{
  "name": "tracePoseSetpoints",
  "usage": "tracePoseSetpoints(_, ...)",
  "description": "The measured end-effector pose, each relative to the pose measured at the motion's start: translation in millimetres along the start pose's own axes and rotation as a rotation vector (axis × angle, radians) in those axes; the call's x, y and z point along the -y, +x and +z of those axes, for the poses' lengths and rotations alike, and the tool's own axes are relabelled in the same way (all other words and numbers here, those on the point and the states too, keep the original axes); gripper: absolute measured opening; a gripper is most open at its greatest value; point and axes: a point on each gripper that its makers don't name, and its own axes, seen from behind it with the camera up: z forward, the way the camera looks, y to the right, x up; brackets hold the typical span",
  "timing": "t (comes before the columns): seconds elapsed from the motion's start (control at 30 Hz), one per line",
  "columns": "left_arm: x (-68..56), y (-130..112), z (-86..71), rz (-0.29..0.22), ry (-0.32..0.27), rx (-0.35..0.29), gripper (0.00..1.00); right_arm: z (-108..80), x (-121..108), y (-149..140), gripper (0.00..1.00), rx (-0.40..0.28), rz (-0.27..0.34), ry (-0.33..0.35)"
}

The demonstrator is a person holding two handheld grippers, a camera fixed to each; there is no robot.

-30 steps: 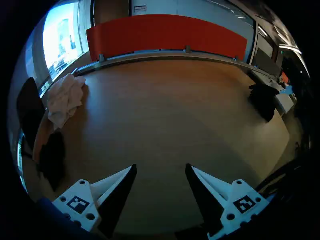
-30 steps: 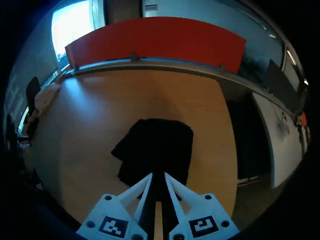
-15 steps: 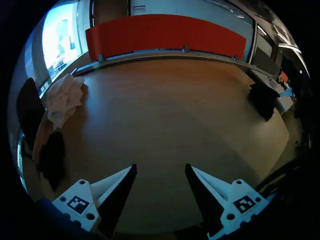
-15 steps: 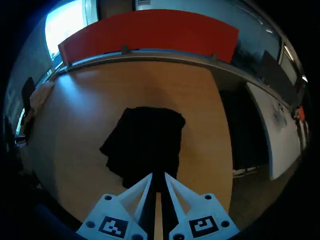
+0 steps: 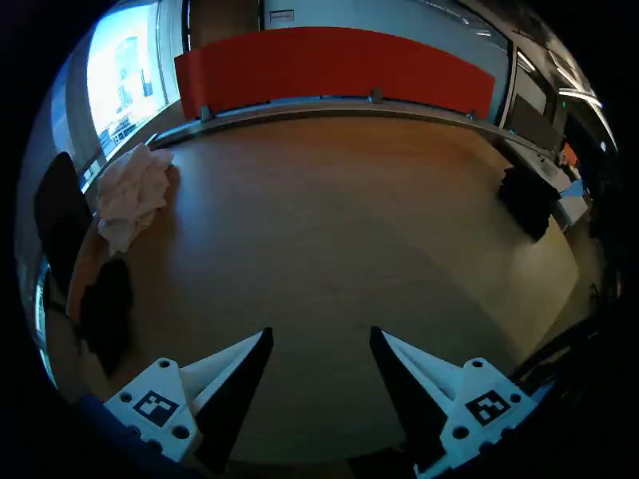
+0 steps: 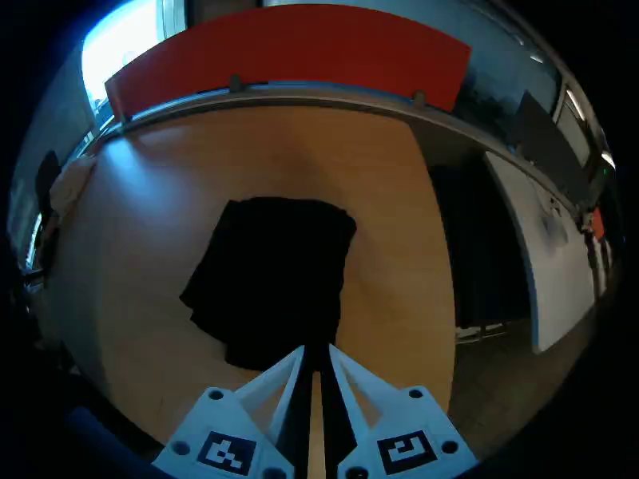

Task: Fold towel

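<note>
Grasp stage, seemingly: right gripper (image 6: 317,353) pinches the near edge of the black towel (image 6: 271,279); left gripper (image 5: 319,335), spread, should next take another corner.

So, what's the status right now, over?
Left gripper open over table. Right gripper shut on black towel, near edge. Pale cloth heap far off, nothing blocking.
</note>
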Motion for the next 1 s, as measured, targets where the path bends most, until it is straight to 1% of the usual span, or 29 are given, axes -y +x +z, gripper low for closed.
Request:
tracePoseSetpoints(0.47,-0.3,0,0.1,0.005,-0.002,0.006,0.90,6.1,-9,-7,0.06,0.022,0.016,-0.031)
tracePoseSetpoints(0.57,-0.4,-2,0.6,0.005,-0.003,0.010,0.90,6.8,-10,-6,0.06,0.019,0.021,-0.033)
tracePoseSetpoints(0.8,-0.8,-1,0.9,0.008,-0.004,0.010,0.90,11.7,-7,-7,0.07,0.027,0.011,-0.040)
tracePoseSetpoints(0.93,-0.7,-2,0.7,0.006,-0.003,0.011,0.90,14.9,-4,-6,0.13,0.029,0.007,-0.041)
tracePoseSetpoints(1.0,-0.5,-3,0.6,0.005,-0.002,0.012,0.90,15.7,-3,-6,0.24,0.029,0.004,-0.044)
